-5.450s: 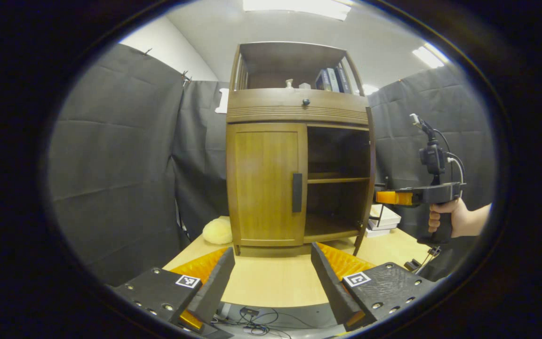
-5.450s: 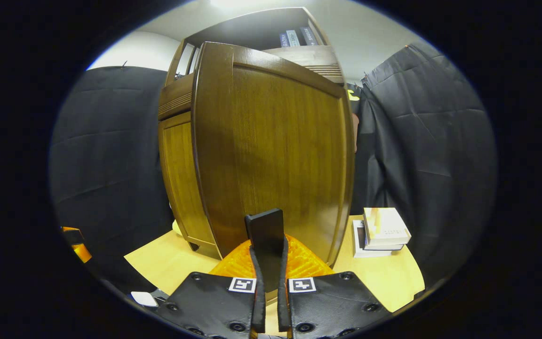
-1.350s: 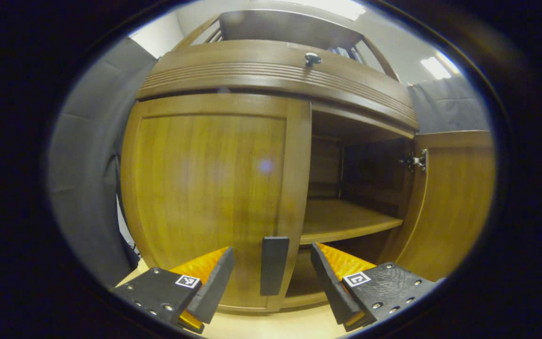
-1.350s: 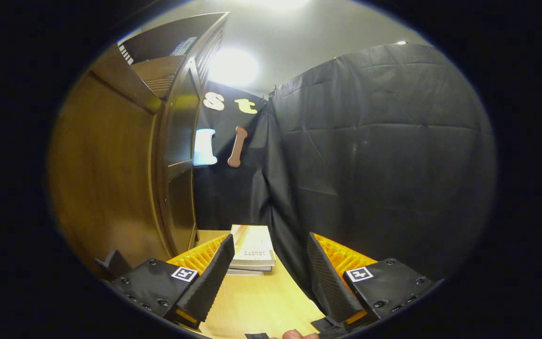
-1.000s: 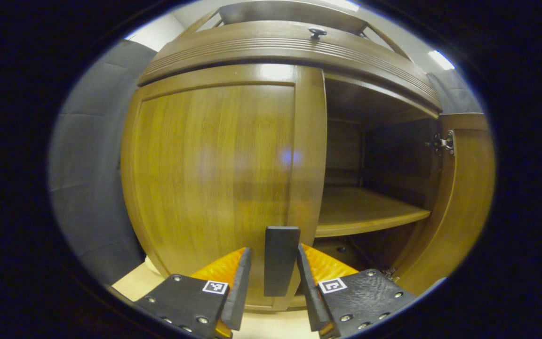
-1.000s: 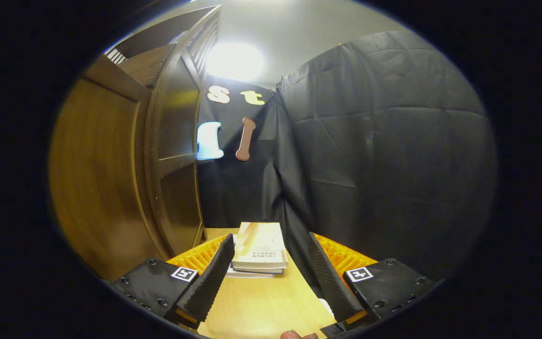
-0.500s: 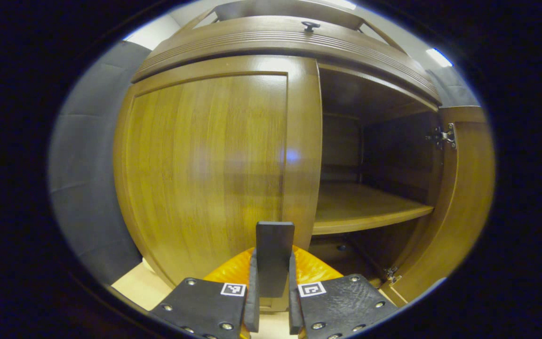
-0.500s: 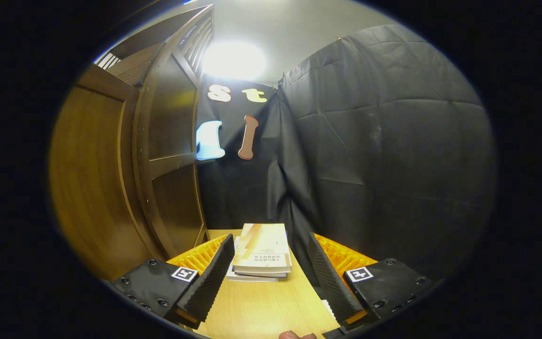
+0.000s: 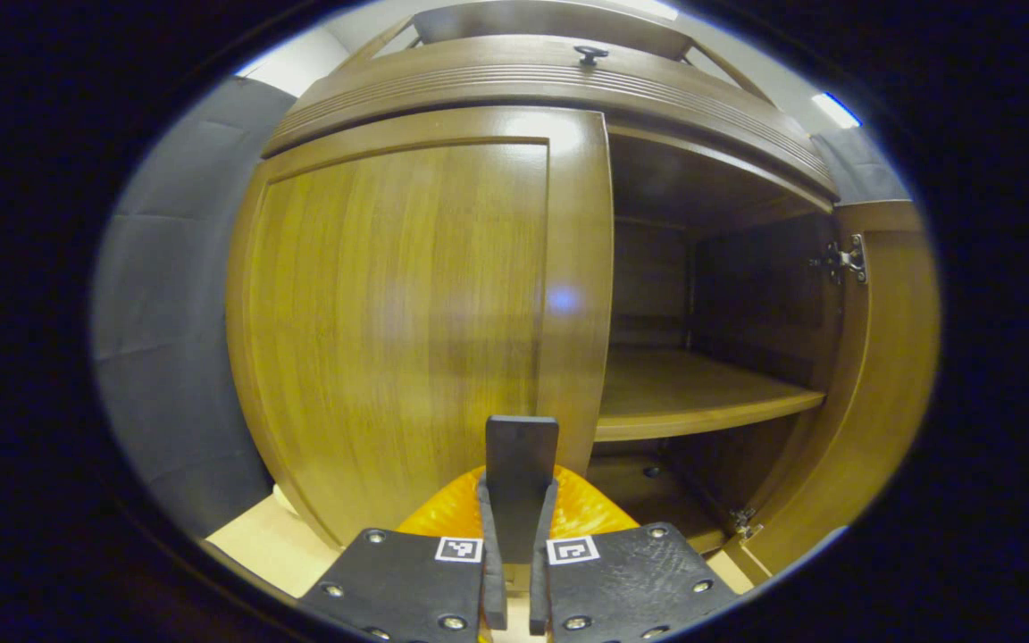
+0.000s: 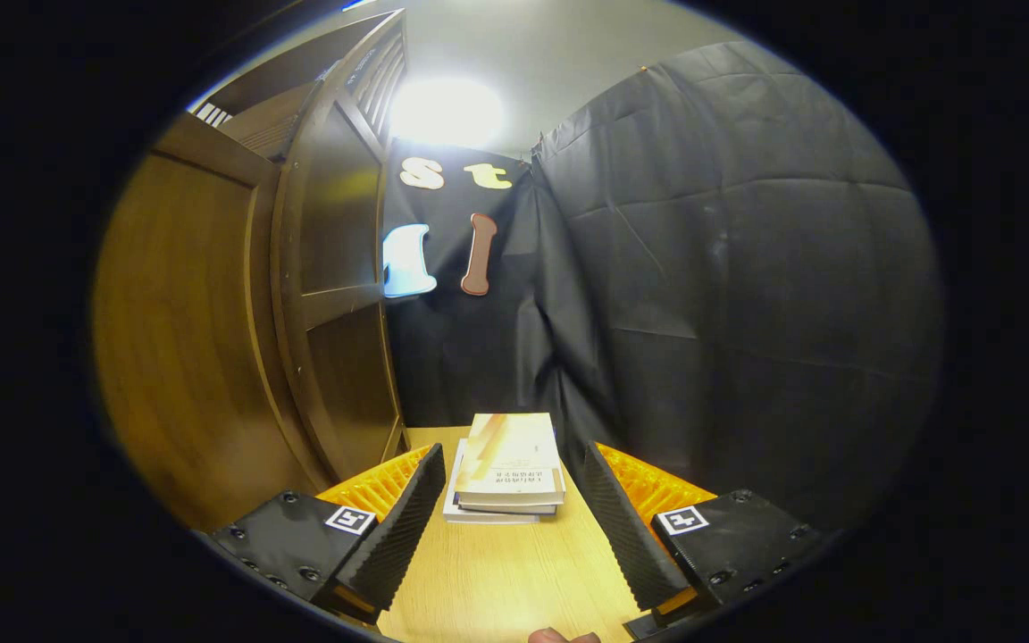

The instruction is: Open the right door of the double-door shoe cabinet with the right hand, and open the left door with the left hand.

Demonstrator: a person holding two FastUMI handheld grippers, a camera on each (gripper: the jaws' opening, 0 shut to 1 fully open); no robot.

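The left door (image 9: 407,321) is shut, its dark handle (image 9: 521,482) standing upright between the jaws of the left gripper (image 9: 514,572), which are clamped on it. To the jaws' right the right door (image 9: 881,375) hangs swung wide, baring the shelf (image 9: 693,397). The step in hand looks like the left door's pull: next, draw the handle back along the hinge's arc. The right gripper (image 10: 506,527) hangs with jaws apart, a stack of books (image 10: 506,464) ahead between them.
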